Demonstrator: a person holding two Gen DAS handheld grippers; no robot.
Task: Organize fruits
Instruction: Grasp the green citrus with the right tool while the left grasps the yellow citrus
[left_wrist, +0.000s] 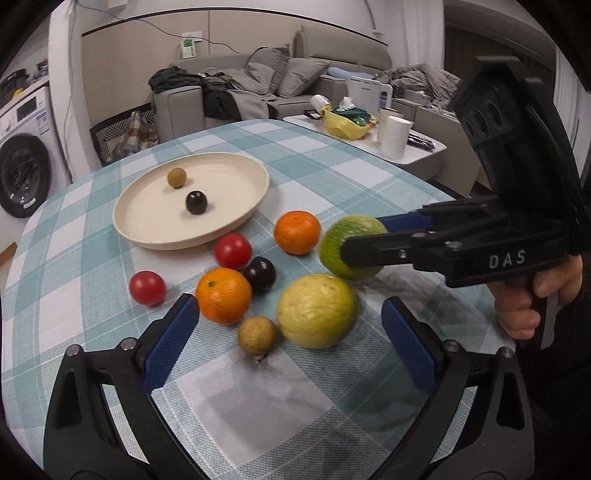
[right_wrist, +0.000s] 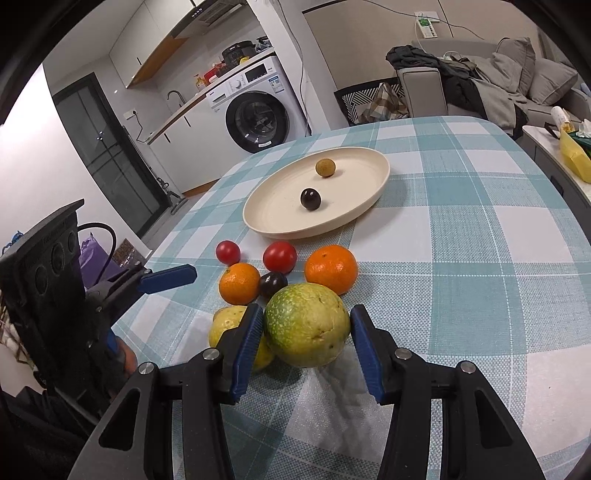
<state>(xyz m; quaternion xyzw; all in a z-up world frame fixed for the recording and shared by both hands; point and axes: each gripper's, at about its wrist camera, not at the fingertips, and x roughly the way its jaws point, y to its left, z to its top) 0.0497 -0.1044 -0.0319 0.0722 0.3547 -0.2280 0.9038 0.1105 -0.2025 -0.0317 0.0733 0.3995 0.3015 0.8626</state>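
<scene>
Checked table (right_wrist: 461, 229), plate (right_wrist: 280, 225) at centre frame. Right claw (right_wrist: 306, 328) straddles green fruit (right_wrist: 306, 325), pads not visibly touching. Left claw (left_wrist: 291, 343) wide open, holding nothing.

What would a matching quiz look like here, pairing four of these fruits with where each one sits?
Things:
1. green fruit
2. dark plum
3. yellow fruit
4. brown longan

Places:
A. on the cream plate
B. on the cloth, in front of the open left gripper, nearest its camera
C. between the right gripper fingers
D. beside the green fruit, partly hidden in the right wrist view

Pairs: 1-C, 2-A, 3-D, 4-B
</scene>
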